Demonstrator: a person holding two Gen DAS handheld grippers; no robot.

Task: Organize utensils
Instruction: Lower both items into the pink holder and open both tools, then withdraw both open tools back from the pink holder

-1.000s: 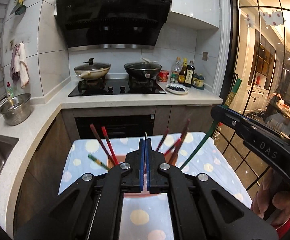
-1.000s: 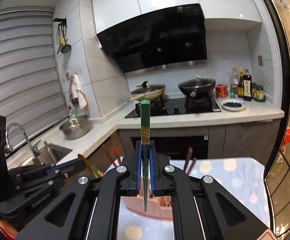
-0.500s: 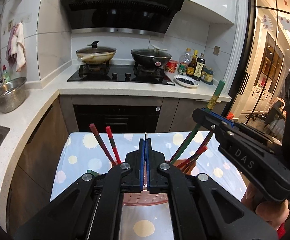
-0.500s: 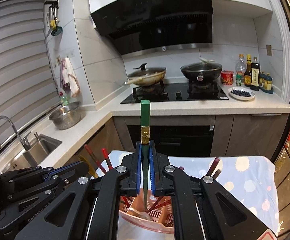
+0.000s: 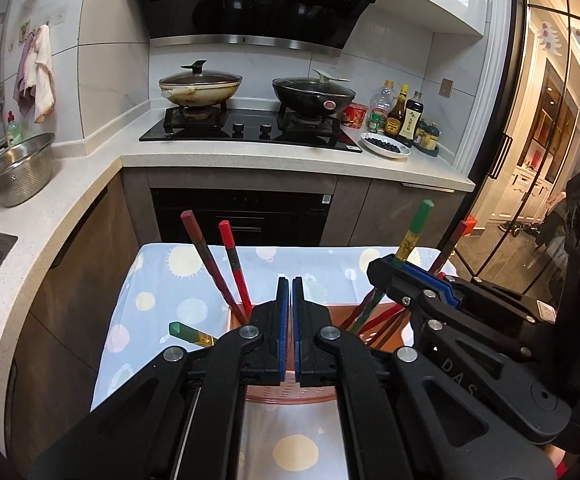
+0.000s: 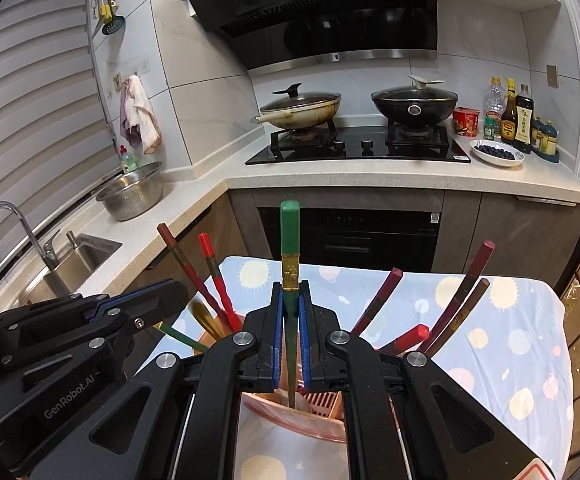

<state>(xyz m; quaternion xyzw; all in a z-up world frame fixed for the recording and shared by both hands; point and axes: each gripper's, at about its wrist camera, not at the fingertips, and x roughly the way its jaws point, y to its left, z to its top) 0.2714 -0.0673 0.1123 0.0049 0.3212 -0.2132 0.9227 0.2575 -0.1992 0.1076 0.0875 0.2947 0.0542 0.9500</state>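
Blue-padded jaws of the right gripper [image 6: 290, 322] are pinching a green chopstick [image 6: 290, 248] upright, its tip dipping into the pink utensil basket [image 6: 322, 402] just below. Pressed together on nothing, the left gripper [image 5: 289, 300] is hovering over that basket's near rim. Beyond both, red chopsticks [image 6: 216, 280] are leaning out over the sun-patterned tablecloth [image 6: 502, 320].

Two lidded woks [image 6: 300, 110] sit on the black hob [image 6: 358, 148], a steel colander [image 6: 132, 192] near the sink [image 6: 70, 260].

Left tongs [image 5: 290, 292] closed and empty above pink utensil basket [image 5: 290, 394], right tongs [image 5: 402, 276] gripping green chopstick [image 5: 416, 228], red chopsticks [image 5: 232, 262] leaning inside
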